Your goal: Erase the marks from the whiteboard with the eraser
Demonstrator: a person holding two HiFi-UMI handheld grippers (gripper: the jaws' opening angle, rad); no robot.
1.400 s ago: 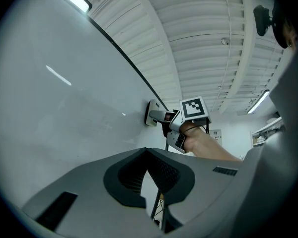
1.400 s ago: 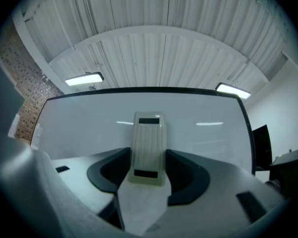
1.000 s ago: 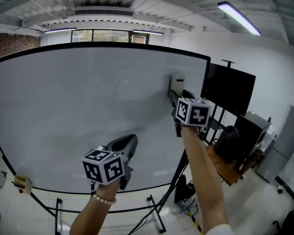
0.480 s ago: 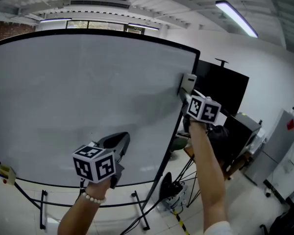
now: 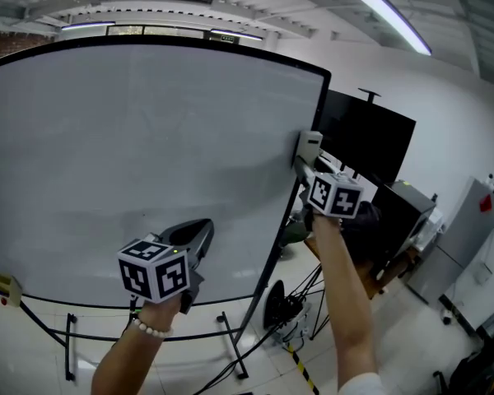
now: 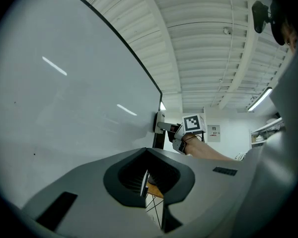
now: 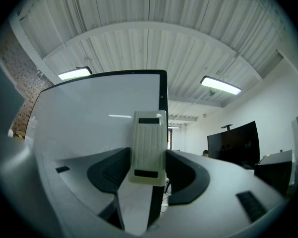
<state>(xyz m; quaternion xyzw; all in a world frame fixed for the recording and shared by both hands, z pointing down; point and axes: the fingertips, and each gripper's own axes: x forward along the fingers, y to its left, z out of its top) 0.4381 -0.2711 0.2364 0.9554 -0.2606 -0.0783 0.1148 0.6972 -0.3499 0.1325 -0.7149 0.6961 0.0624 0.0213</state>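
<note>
Right tongs [image 5: 304,166]: clamped on eraser [image 7: 149,148], pressed to whiteboard [image 5: 148,155] edge; likely mid-wipe, next stroke toward left tongs [image 5: 202,227], which are closed and empty.

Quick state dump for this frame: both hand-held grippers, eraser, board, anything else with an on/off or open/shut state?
Left hand-held gripper: shut, holding nothing.
Right hand-held gripper: shut on the eraser.
Eraser: gripped, upright, at the whiteboard's right edge.
Whiteboard: upright on its stand, no clear marks visible.
Screen: dark.
Ceiling light: on.
</note>
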